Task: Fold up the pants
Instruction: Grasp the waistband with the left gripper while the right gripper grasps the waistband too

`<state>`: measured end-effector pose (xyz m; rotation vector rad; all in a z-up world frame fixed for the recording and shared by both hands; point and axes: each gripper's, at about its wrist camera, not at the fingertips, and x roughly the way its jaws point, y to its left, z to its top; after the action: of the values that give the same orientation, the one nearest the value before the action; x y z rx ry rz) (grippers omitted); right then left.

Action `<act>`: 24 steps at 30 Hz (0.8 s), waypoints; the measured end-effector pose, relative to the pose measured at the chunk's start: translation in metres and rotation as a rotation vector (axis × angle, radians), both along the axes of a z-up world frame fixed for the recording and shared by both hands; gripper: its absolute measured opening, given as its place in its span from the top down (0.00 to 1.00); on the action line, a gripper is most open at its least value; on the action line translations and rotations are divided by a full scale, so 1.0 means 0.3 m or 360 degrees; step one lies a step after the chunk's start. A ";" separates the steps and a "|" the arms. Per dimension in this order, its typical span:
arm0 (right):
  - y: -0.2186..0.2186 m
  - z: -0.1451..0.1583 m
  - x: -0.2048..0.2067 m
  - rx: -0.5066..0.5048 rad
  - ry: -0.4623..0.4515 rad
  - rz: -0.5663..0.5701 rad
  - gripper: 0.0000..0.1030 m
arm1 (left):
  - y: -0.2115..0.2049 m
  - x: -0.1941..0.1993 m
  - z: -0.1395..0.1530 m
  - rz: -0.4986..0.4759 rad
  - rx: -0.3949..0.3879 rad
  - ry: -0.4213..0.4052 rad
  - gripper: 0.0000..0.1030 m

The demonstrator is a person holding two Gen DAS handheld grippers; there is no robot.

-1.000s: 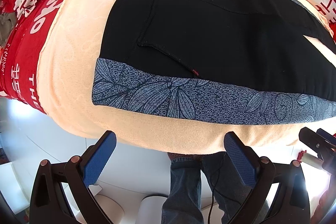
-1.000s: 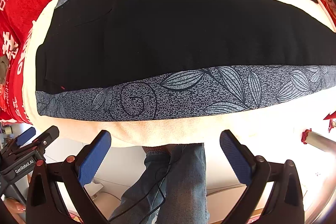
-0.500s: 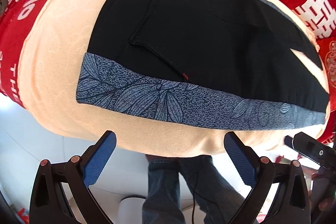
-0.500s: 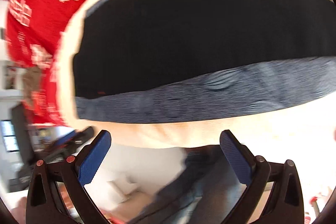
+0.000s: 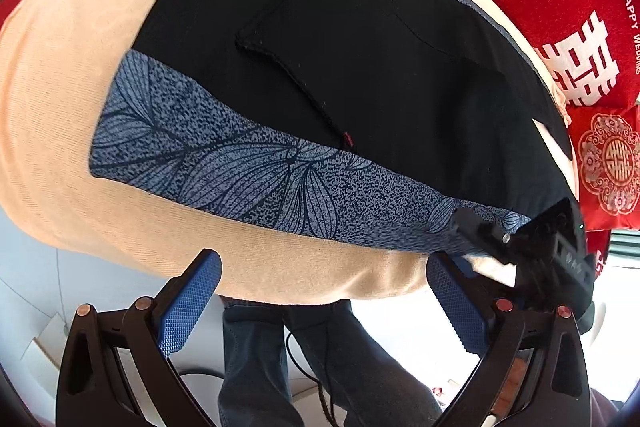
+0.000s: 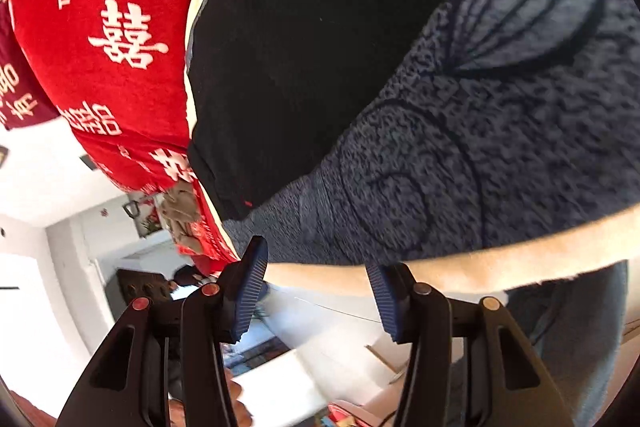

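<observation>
Black pants [image 5: 360,67] (blue leaf-print side band) lie flat on the peach towel [image 5: 60,107]; left gripper [image 5: 324,303] gapes empty, right gripper [image 6: 316,291] has just been narrowing, nothing between its pads

White walls [image 6: 44,183], pale floor [image 5: 36,291], bright daylight.

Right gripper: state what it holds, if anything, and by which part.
Nothing yet. The right gripper has just been closing, but its fingers stand apart with no cloth between them, just short of the pants' patterned side stripe.
</observation>
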<state>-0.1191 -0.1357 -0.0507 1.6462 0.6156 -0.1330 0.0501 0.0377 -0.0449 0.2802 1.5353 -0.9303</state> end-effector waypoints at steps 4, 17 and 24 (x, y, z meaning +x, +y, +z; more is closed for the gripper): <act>-0.023 0.117 0.024 -0.0089 -0.0131 0.0006 0.67 | 0.001 0.004 -0.037 0.0096 -0.0063 0.0221 0.00; -0.044 0.123 -0.036 -0.0169 0.0013 0.0083 0.64 | -0.043 0.109 -0.044 0.0269 -0.0055 0.0178 0.38; -0.102 0.048 -0.272 -0.0140 0.0108 -0.0215 0.48 | -0.067 0.076 -0.030 0.0170 -0.0013 0.0122 0.40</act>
<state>-0.2007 -0.1662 -0.0362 1.6024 0.5422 -0.3113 0.0728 0.0176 -0.0541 0.1562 1.6005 -0.8713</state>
